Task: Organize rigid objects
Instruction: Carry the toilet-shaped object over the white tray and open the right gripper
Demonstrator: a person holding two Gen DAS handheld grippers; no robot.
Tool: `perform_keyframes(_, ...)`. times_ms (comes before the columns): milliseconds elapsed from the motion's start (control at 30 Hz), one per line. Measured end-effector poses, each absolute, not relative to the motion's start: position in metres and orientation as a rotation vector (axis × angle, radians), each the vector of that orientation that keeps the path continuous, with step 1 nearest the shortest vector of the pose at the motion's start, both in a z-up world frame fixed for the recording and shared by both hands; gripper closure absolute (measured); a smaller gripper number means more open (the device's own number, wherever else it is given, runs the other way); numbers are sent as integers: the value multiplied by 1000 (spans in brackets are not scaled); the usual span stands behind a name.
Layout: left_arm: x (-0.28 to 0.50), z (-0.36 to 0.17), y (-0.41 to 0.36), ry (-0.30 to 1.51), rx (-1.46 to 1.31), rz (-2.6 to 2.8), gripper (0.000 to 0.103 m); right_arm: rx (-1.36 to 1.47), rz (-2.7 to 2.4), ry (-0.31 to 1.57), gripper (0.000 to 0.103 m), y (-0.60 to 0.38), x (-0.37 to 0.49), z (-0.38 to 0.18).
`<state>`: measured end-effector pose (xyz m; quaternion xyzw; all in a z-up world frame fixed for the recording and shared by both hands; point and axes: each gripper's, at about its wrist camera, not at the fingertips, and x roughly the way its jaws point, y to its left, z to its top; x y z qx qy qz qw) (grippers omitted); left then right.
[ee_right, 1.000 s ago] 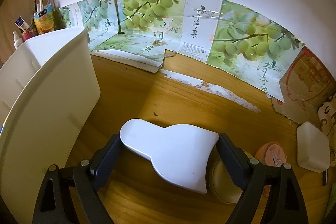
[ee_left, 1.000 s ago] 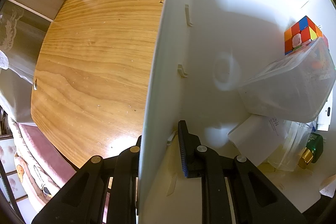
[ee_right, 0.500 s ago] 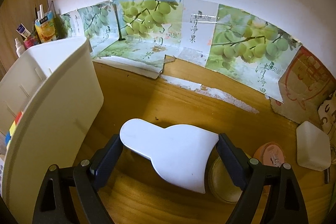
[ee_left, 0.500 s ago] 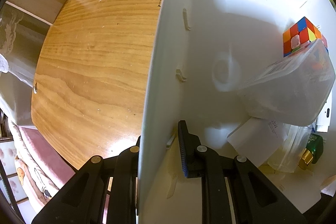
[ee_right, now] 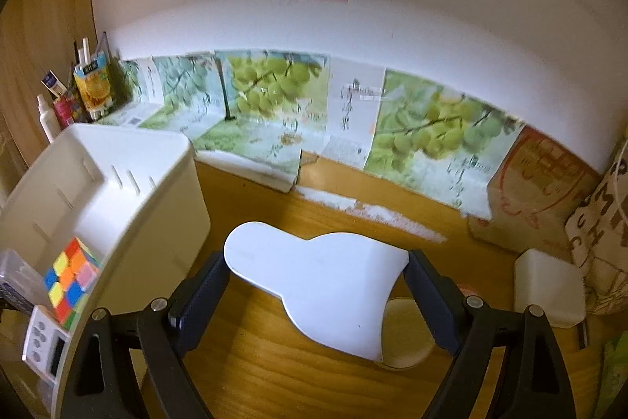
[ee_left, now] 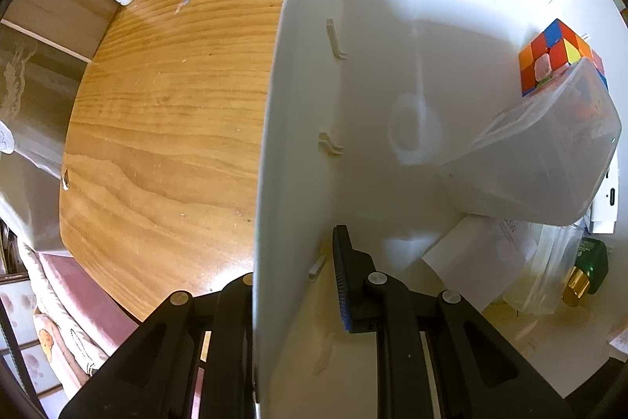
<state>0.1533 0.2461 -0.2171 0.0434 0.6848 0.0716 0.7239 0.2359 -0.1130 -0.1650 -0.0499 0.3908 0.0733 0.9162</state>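
The wooden desk (ee_left: pixel 165 112) is carrying a white storage bin (ee_left: pixel 298 105), whose side wall is sitting pinched between the left gripper (ee_left: pixel 292 262) jaws. The right gripper (ee_right: pixel 314 285) jaws are clamping a flat white paddle-shaped piece (ee_right: pixel 318 285) crosswise, above the desk beside the bin. A Rubik's cube (ee_left: pixel 557 53) is lying inside the bin.

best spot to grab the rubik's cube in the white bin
Grip the cube across its two exposed upper side faces, coming straight down from above: it sits in the corner of the white bin, with the clear box leaning against it.
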Motion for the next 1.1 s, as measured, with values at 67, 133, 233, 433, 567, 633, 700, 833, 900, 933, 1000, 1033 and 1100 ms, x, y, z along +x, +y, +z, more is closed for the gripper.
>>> perform_keyframes(67,152,-216,244,1511,102,151,84,-103,152,785,13,-113,231,-155)
perform_keyframes(133,153,-215,242,1512,113,143,84,-106,150,765,13,-112,226,-145)
perform_keyframes(233,153,-214,239,1511,119,129,84,-106,144,736,13,-110,219,-131)
perform_keyframes(433,152,-213,234,1511,136,96,84,-113,131,689,13,-104,207,-106)
perform_keyframes(567,153,-211,230,1513,147,77,84,-116,125,667,13,-99,199,-93)
perform_keyframes(633,152,-211,228,1513,157,65,84,-118,125,653,13,-95,195,-86)
perform_keyframes(700,151,-210,225,1513,167,52,84,-123,126,640,13,-91,191,-79)
perform_keyframes(833,150,-208,221,1513,187,20,84,-138,127,614,13,-81,183,-67)
perform_keyframes(900,149,-208,218,1513,200,2,84,-143,126,601,13,-75,179,-62)
perform_keyframes(933,149,-207,217,1513,208,-8,84,-144,126,596,13,-73,178,-59)
perform_keyframes(1000,147,-208,213,1512,223,-24,84,-145,125,584,13,-66,174,-53)
perform_keyframes(1033,147,-208,212,1511,230,-32,84,-146,126,578,13,-64,172,-51)
perform_keyframes(1100,146,-209,213,1510,245,-50,84,-152,126,571,13,-57,167,-45)
